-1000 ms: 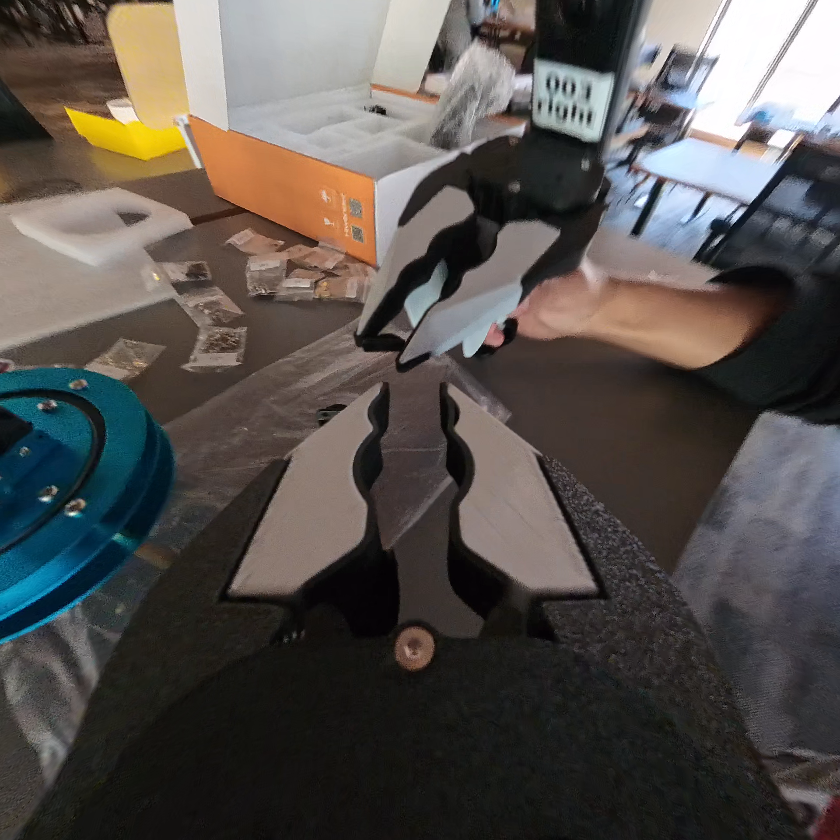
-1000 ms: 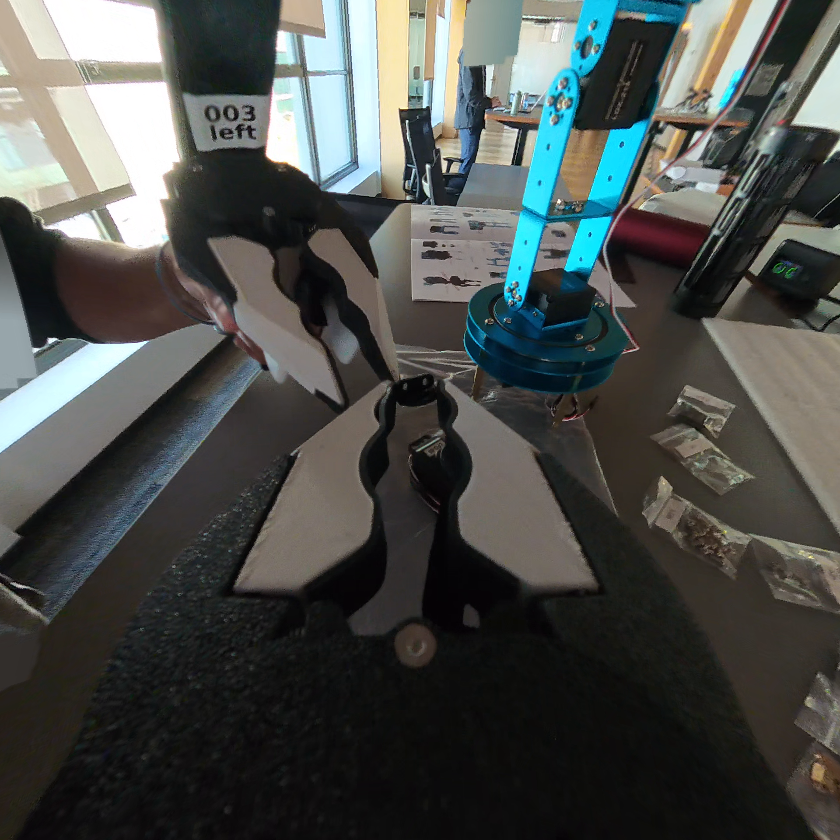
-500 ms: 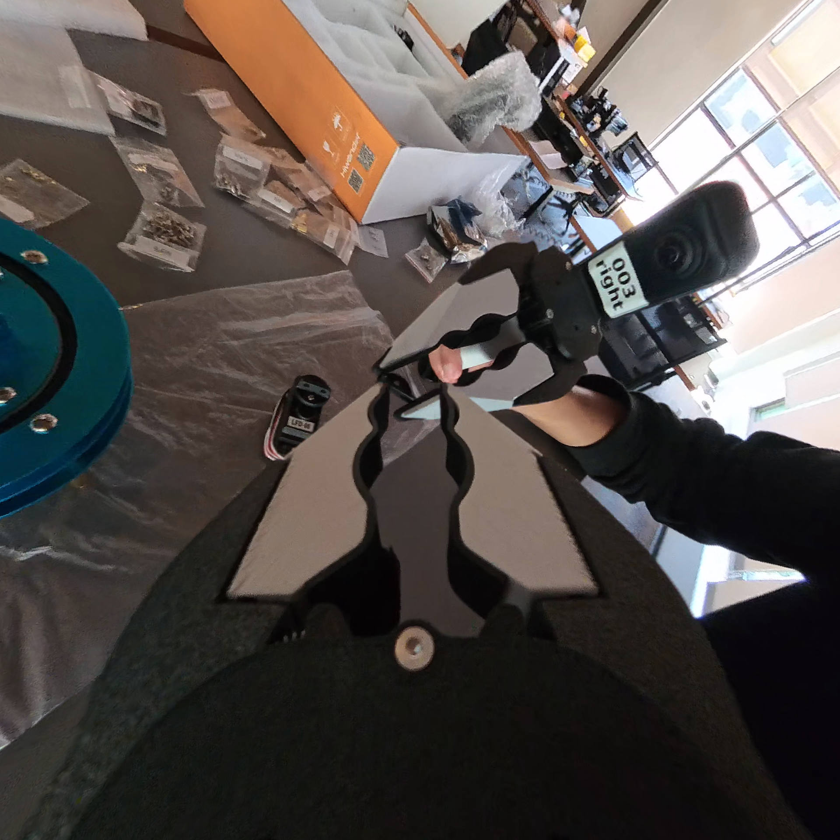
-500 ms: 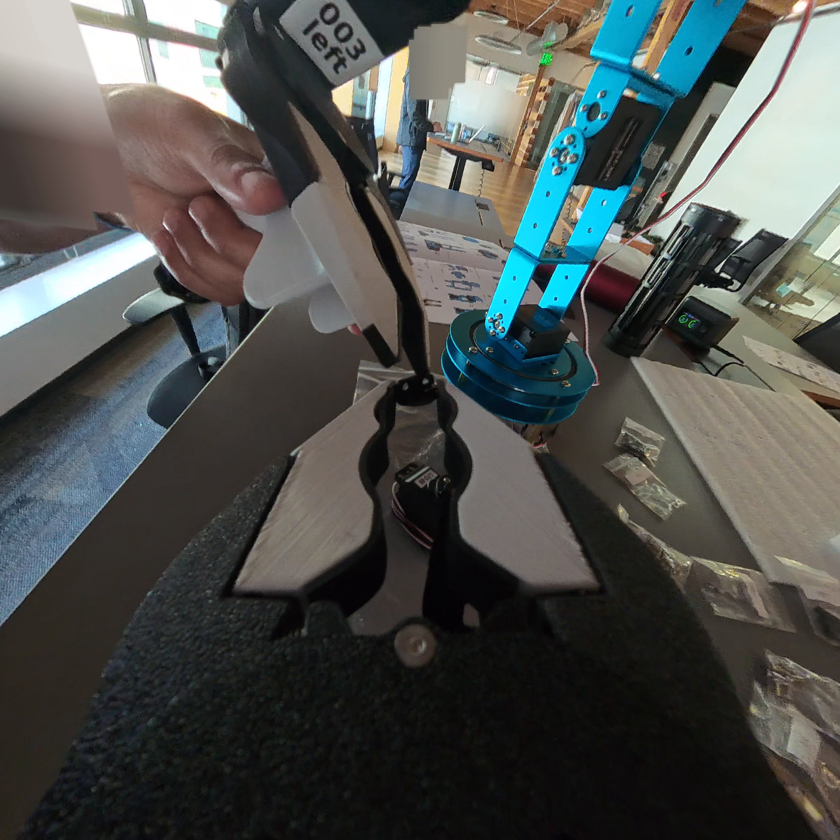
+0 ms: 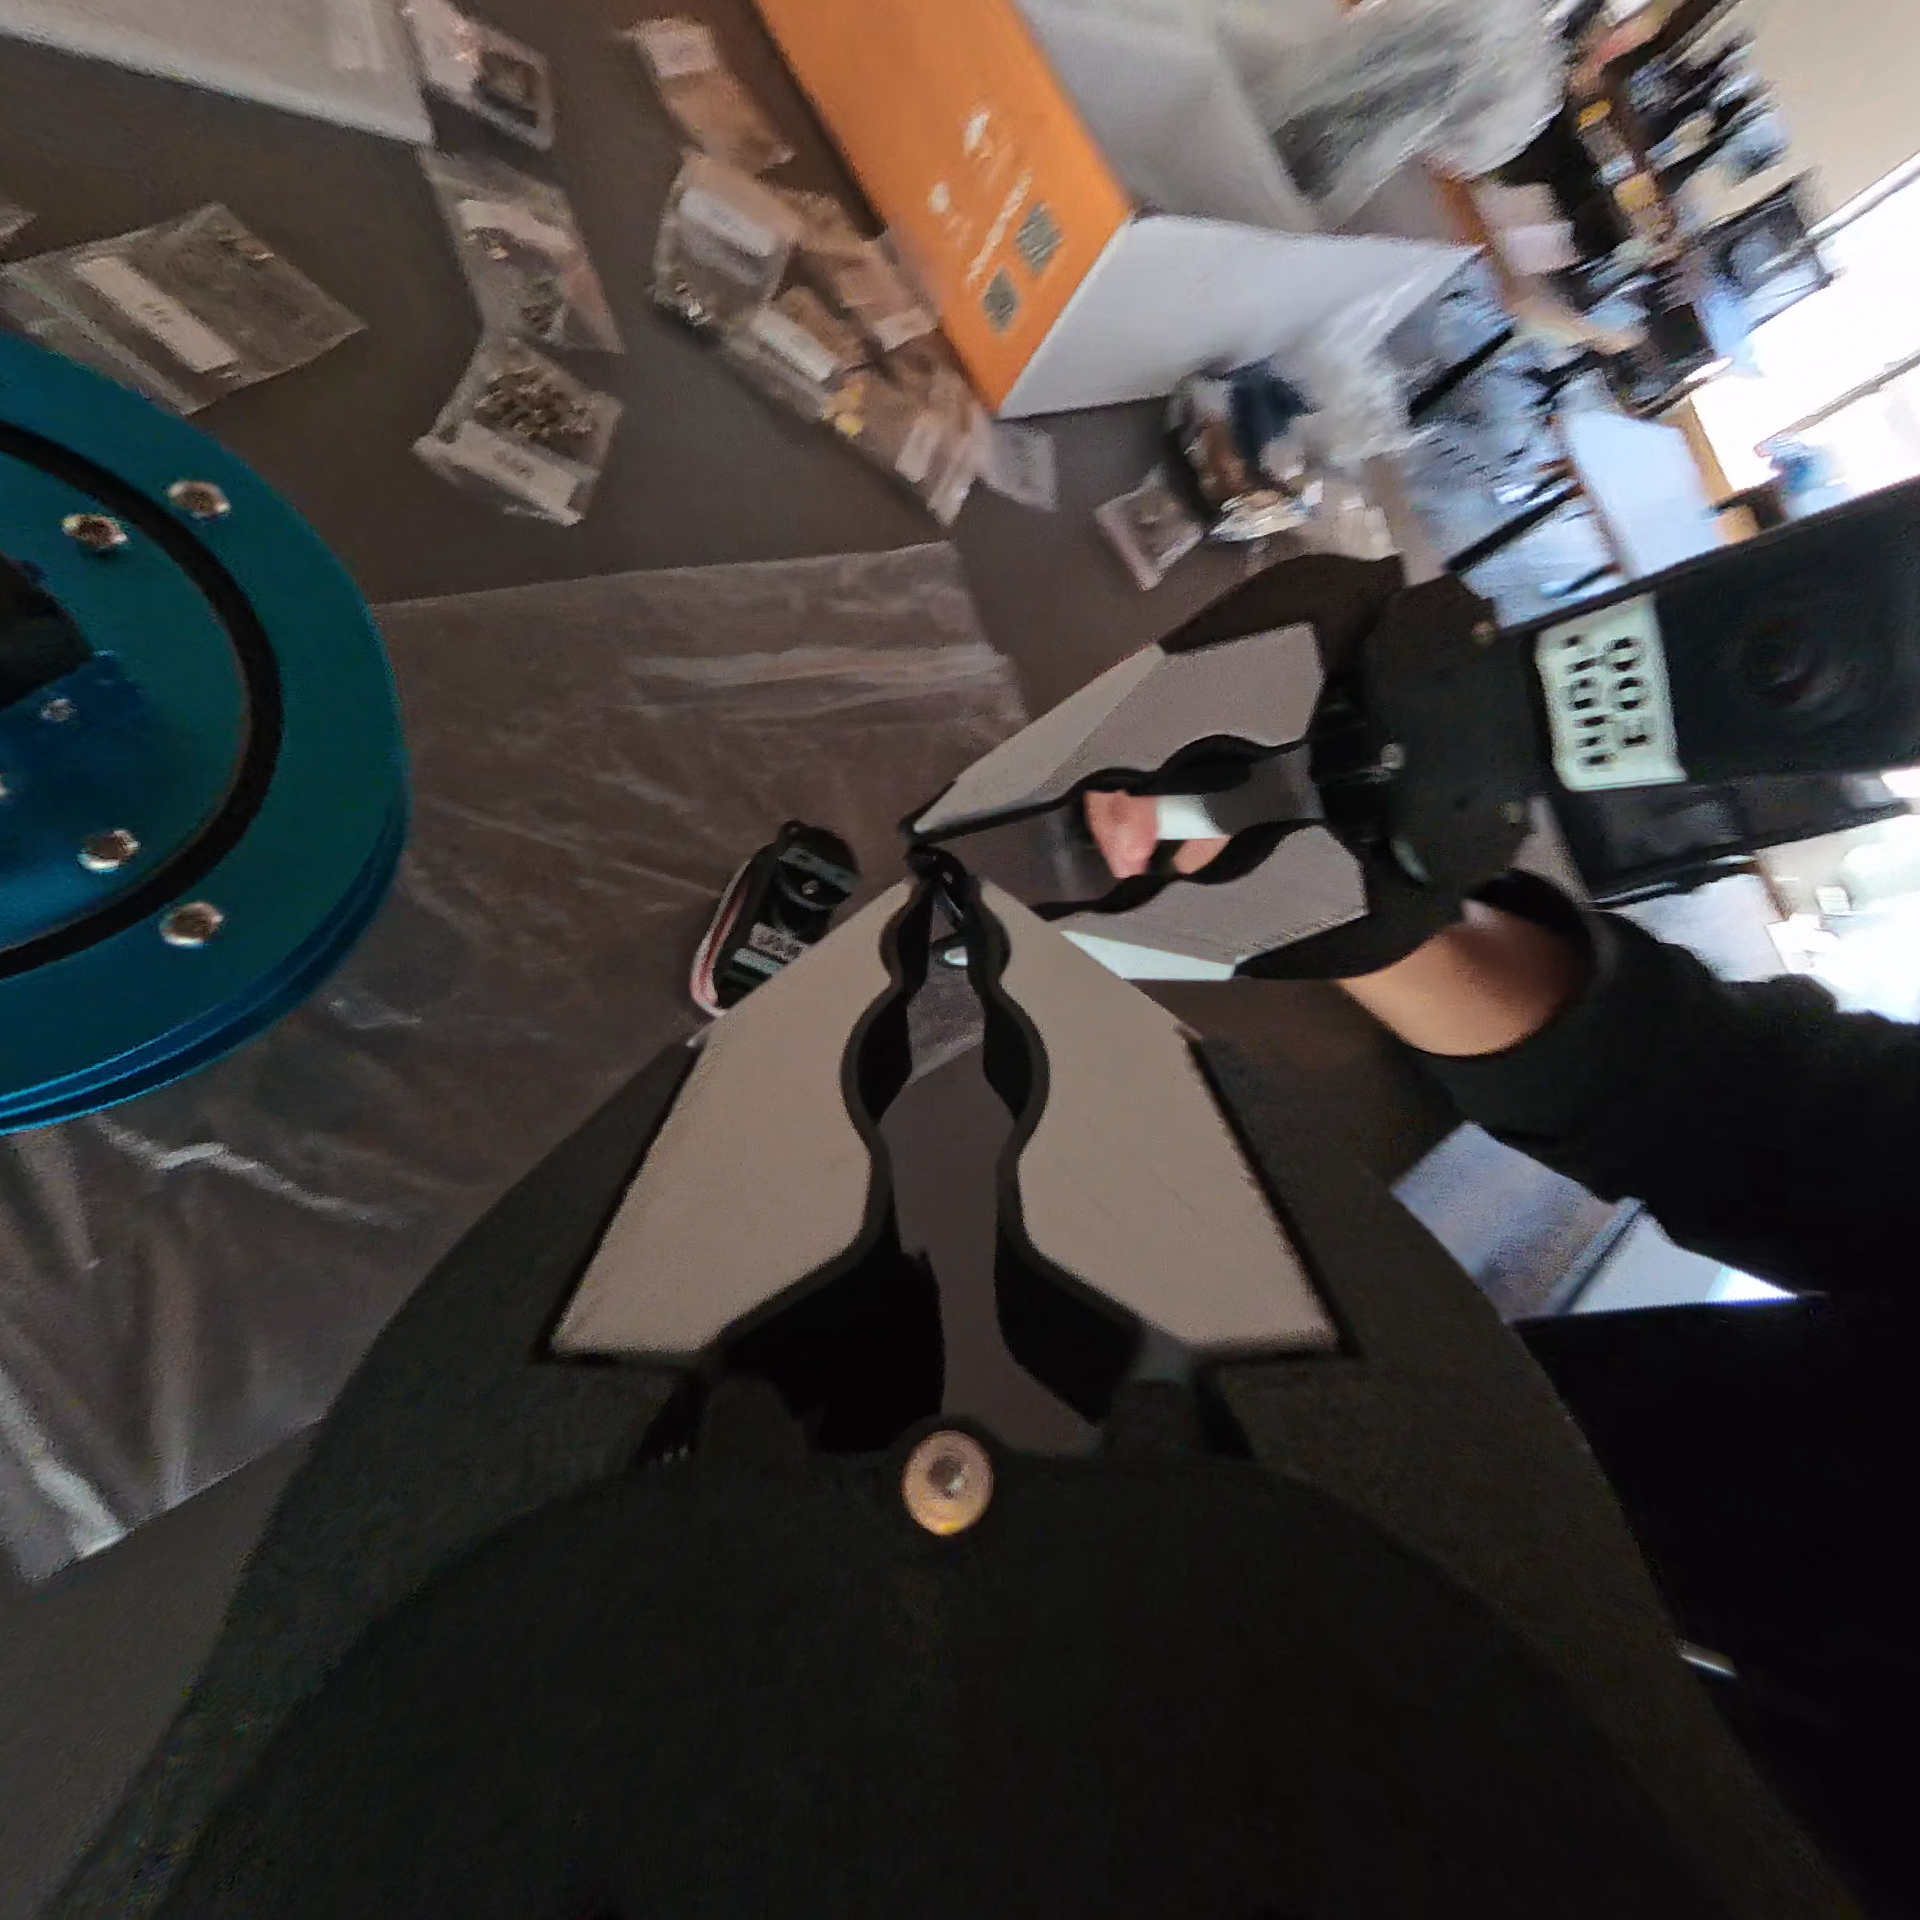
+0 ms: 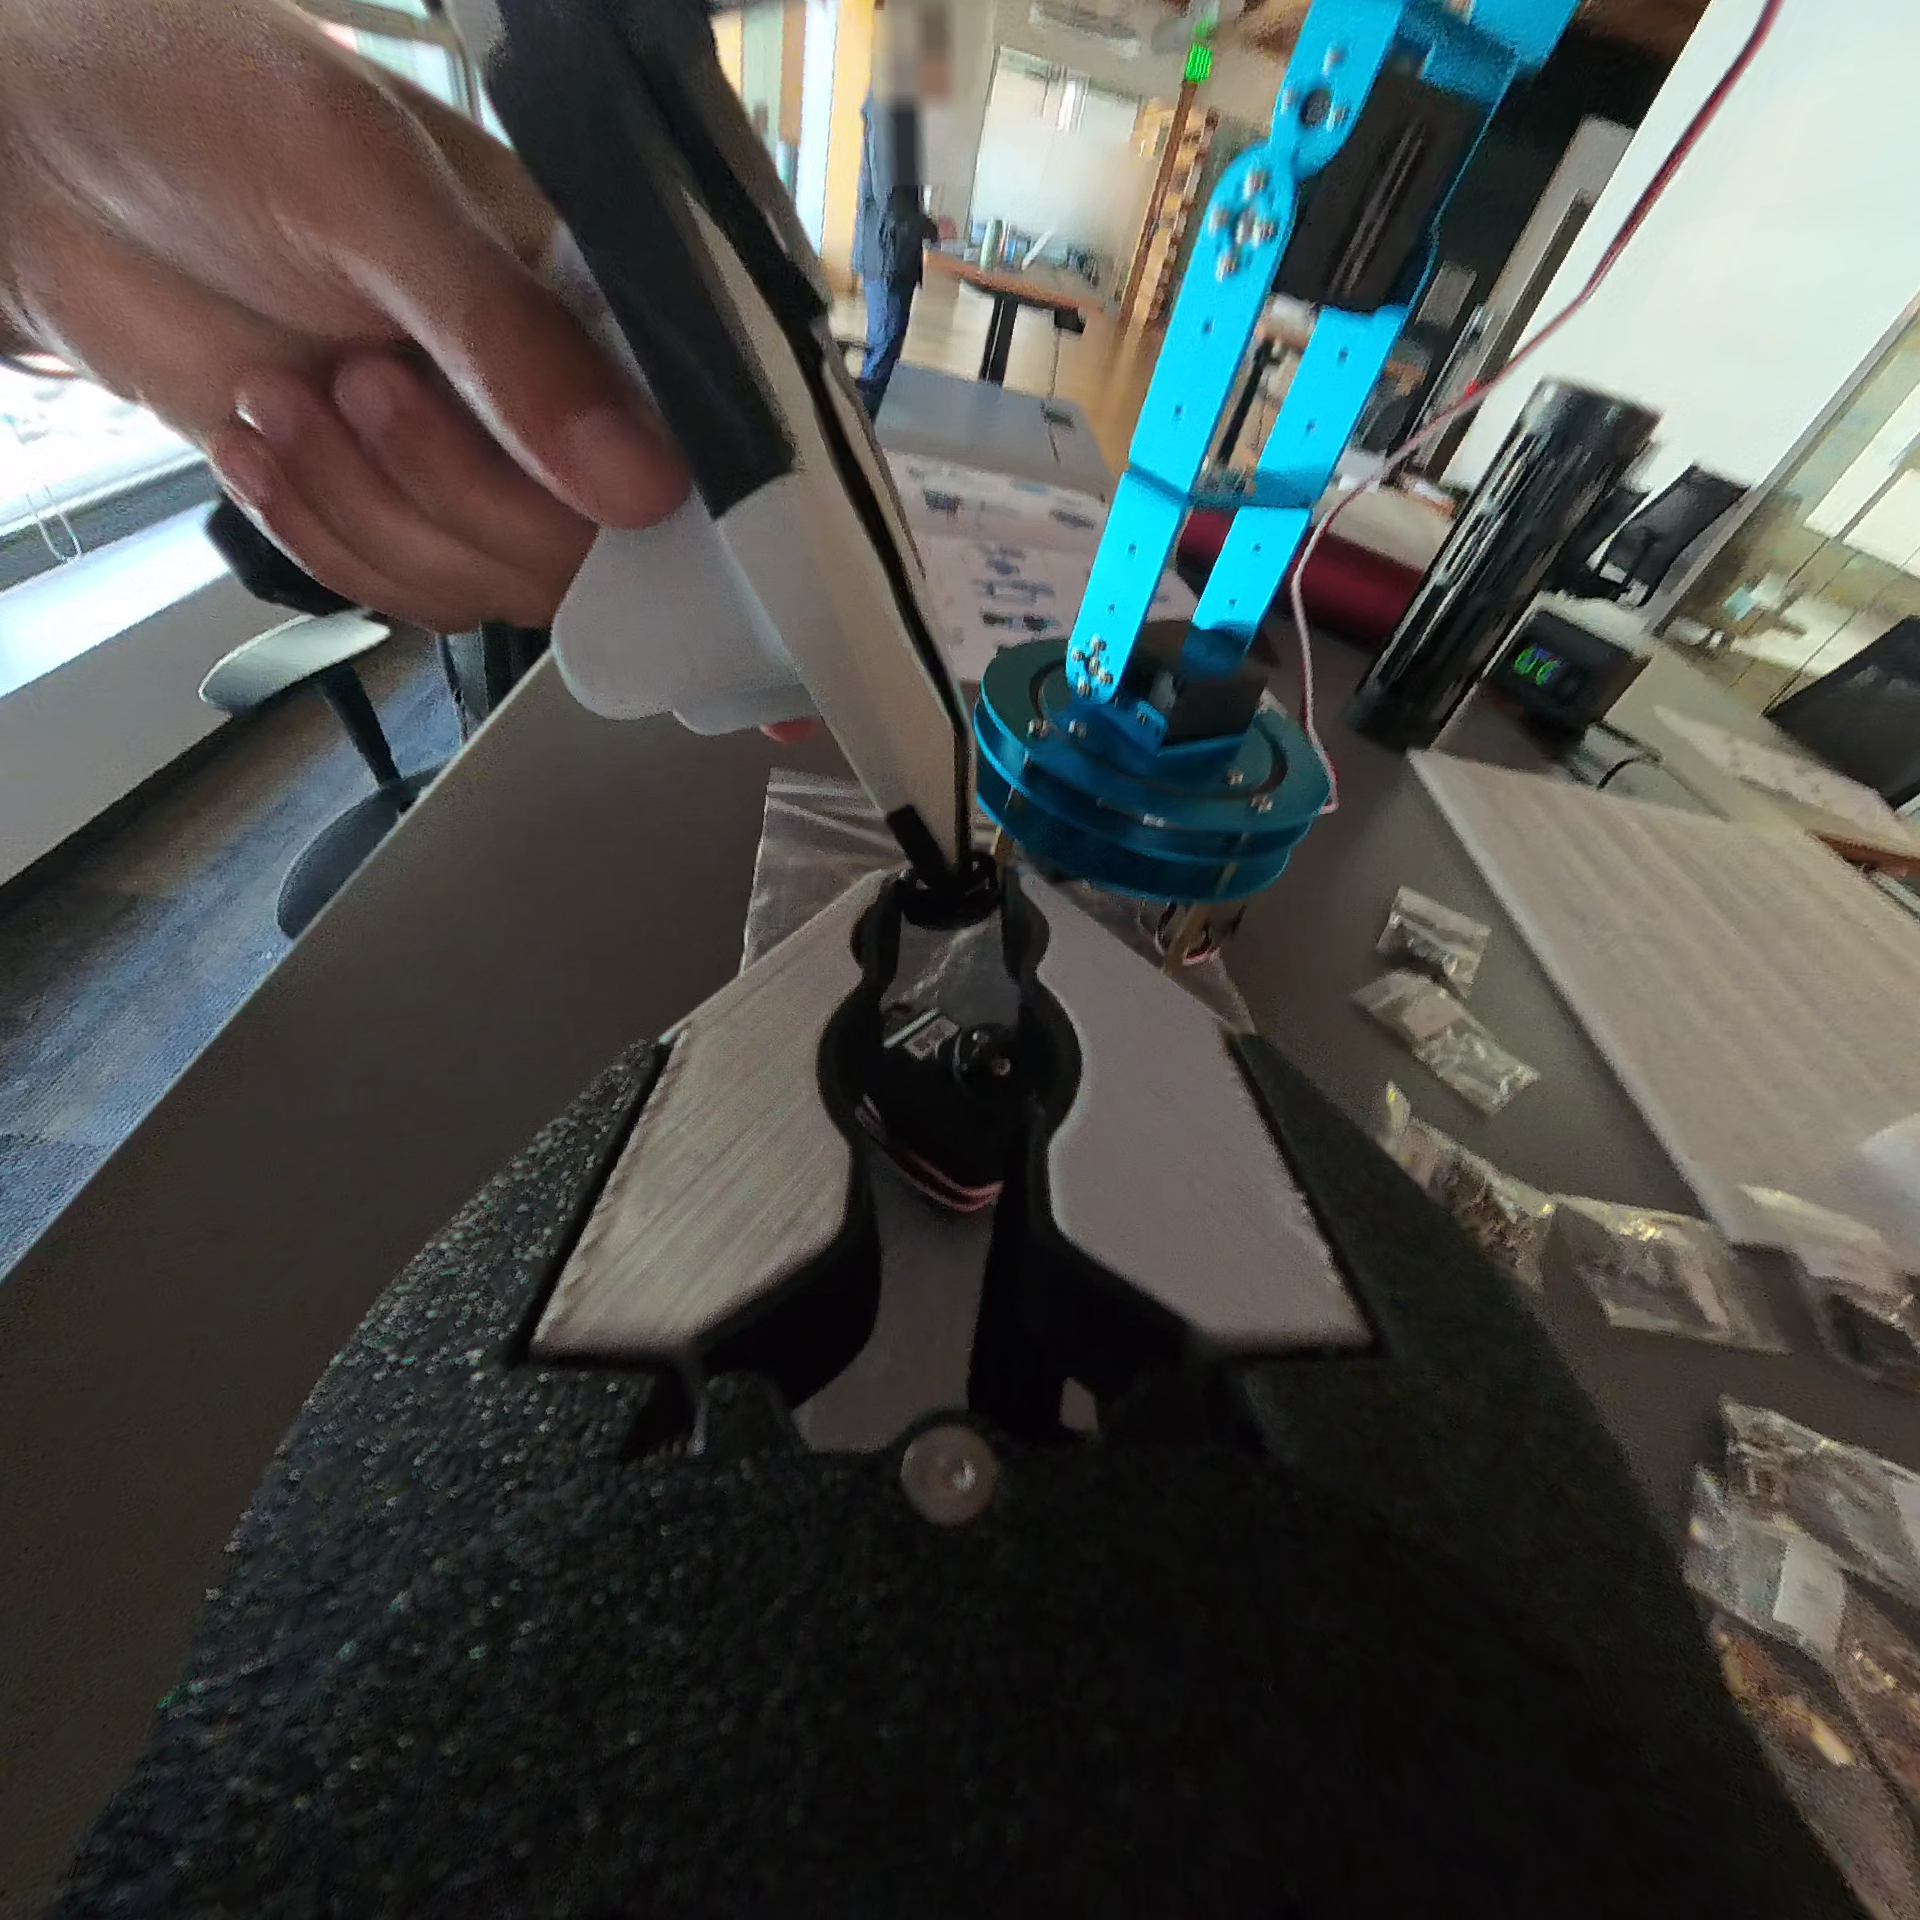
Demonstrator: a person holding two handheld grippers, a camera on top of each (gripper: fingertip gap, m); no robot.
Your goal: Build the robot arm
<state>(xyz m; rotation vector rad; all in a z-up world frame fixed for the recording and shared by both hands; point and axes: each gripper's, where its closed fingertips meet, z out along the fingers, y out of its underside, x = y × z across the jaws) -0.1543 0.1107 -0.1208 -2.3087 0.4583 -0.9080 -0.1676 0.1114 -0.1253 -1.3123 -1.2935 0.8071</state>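
Observation:
My right gripper is shut on a small black ring-shaped part, held above the table. My left gripper is shut too, its tips pinching the same part from the other side. The two grippers meet tip to tip; the left one comes down from the upper left in the right wrist view. A black servo with red and white wires lies on a clear plastic sheet just below the tips, and also shows between my right fingers.
A blue robot arm stands on a round blue base close behind the tips. Several small bags of hardware lie by an orange and white box. A white foam sheet and black cylinder lie right. The table edge runs left. Only a small space, under 4 cm, lies between the two pairs of fingers.
The left gripper has tilted over, come in to the right gripper's tips and closed on the small black part. The right gripper keeps its hold on the part.

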